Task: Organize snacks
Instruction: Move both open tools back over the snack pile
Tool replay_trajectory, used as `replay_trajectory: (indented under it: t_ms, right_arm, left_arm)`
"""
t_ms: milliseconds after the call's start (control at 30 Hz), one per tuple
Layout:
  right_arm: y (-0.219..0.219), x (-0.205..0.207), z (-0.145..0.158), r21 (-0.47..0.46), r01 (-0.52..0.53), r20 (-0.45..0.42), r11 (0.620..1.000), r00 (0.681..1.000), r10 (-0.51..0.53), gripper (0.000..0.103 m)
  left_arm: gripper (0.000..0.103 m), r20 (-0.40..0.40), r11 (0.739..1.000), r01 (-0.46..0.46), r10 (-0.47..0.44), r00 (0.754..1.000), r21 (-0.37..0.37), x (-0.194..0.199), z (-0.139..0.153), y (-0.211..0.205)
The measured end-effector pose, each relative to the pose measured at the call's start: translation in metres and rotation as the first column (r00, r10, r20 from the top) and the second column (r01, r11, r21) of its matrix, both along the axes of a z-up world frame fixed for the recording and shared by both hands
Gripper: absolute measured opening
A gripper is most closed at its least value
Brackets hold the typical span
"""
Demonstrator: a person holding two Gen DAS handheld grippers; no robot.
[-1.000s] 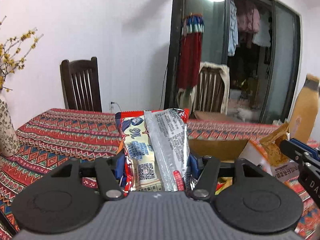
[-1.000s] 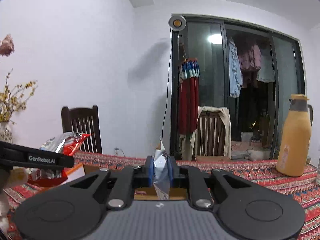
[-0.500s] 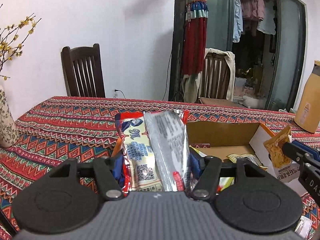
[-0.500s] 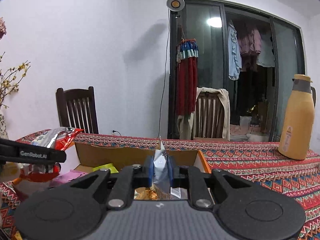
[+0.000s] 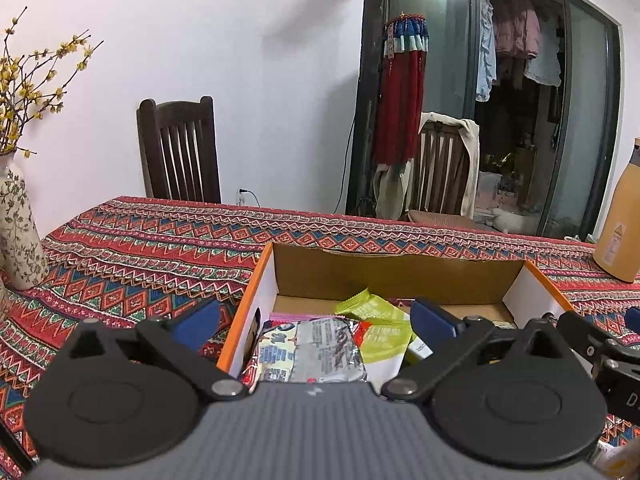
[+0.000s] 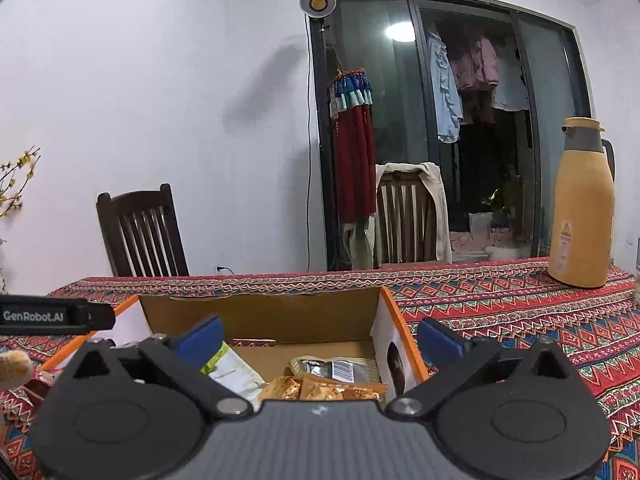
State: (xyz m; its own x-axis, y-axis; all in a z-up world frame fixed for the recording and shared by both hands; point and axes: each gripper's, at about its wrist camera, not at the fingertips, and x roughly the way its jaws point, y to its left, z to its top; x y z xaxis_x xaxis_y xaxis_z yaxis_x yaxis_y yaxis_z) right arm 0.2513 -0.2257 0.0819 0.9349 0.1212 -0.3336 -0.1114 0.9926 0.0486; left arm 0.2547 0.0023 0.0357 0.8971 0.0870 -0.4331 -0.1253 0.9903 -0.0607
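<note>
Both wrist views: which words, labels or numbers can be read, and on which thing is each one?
"GenRobot.AI": side of the left gripper.
"D": right gripper, rest cut off.
Silver snack packet, green packet, flask label: print too small or blurred to read.

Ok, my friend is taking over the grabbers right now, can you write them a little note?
Left tool: jaws opening, nothing gripped; the red and silver snack packet lies below it in the cardboard box.
Right tool: jaws opening, nothing gripped; the orange snack packet lies in the box beneath.
Also in the box: a green packet, a pink one and a dark silver one.
Done: several snacks boxed.
Left: check the tablecloth for snacks outside these views.
</note>
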Motion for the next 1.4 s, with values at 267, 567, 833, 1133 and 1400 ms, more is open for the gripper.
replay_trajectory:
  t_ms: [267,567,833,1133,1400]
  right_arm:
    - [-0.003,-0.005,0.002,0.003,0.0,0.008,1.0,1.0,0.0,0.103]
    - [0.003,-0.024,0.026,-0.021,-0.007,0.045,1.0,0.999,0.007,0.103]
    - [0.002,-0.063,0.037,-0.043,-0.041,0.032,0.998,0.999,0.043,0.103]
    - [-0.005,-0.12,0.015,-0.064,-0.091,-0.042,0.994,0.995,0.088,0.103]
    - [-0.012,-0.141,-0.019,-0.061,-0.08,-0.137,0.995,0.988,0.071,0.103]
  left_arm:
    - [0.103,0.0,1.0,0.006,-0.006,1.0,-0.009,-0.003,0.0,0.0]
    - [0.103,0.005,1.0,0.004,-0.004,1.0,-0.007,-0.017,0.02,0.001]
    - [0.103,-0.009,0.999,0.046,-0.046,0.999,0.0,-0.059,0.028,0.01]
    - [0.103,-0.021,0.997,0.072,-0.071,0.997,0.011,-0.112,0.007,0.026]
    - [0.103,-0.032,0.997,0.079,-0.078,0.996,0.018,-0.132,-0.03,0.035]
